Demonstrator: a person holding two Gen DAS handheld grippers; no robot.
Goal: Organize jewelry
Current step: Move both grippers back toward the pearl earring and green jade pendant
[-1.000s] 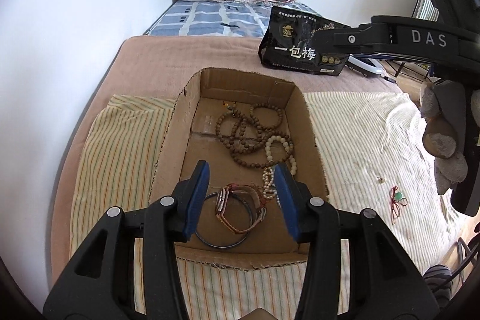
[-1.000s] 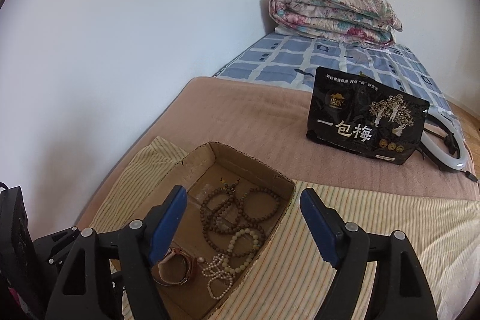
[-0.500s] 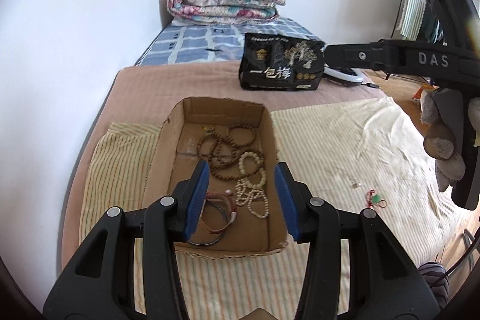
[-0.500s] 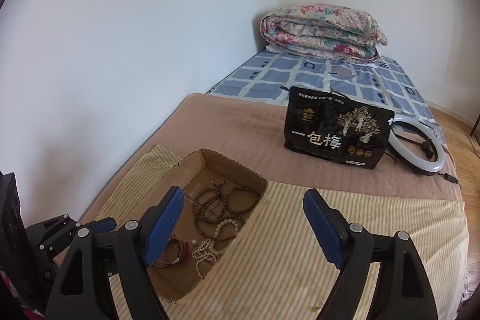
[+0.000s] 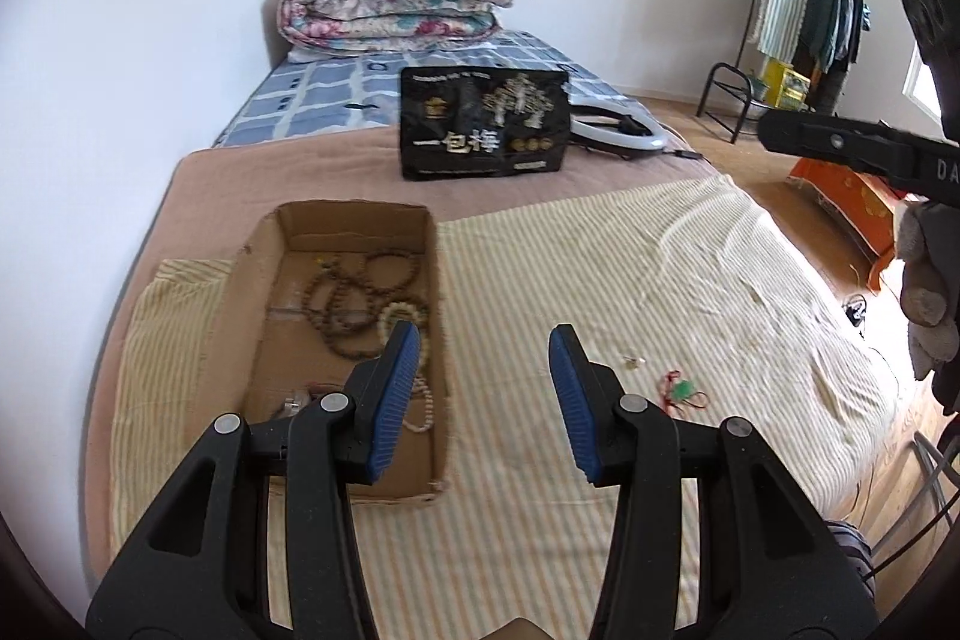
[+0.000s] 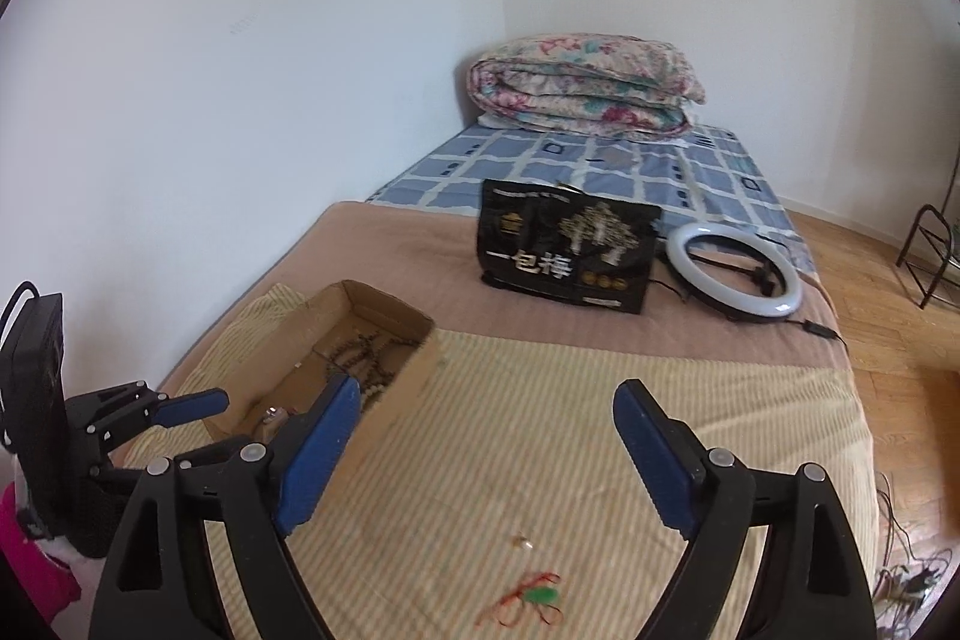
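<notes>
Both the left tool (image 5: 483,349) and right tool (image 6: 483,412) hover with jaws apart and empty above the striped bed cover (image 5: 630,280), where the green pendant on red cord (image 6: 534,597) lies beside the bead-filled cardboard box (image 5: 264,280).

Left gripper (image 5: 483,394) up and rightward off the cardboard box (image 5: 264,280), fingers wider apart; right gripper (image 6: 480,451) now over the green pendant (image 6: 537,595).

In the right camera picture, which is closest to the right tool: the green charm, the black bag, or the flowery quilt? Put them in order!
From the right tool:
1. Green charm, on the striped cloth just below the tool.
2. Black bag, mid-bed, standing on the brown blanket.
3. Flowery quilt, folded at the far end by the wall.
</notes>
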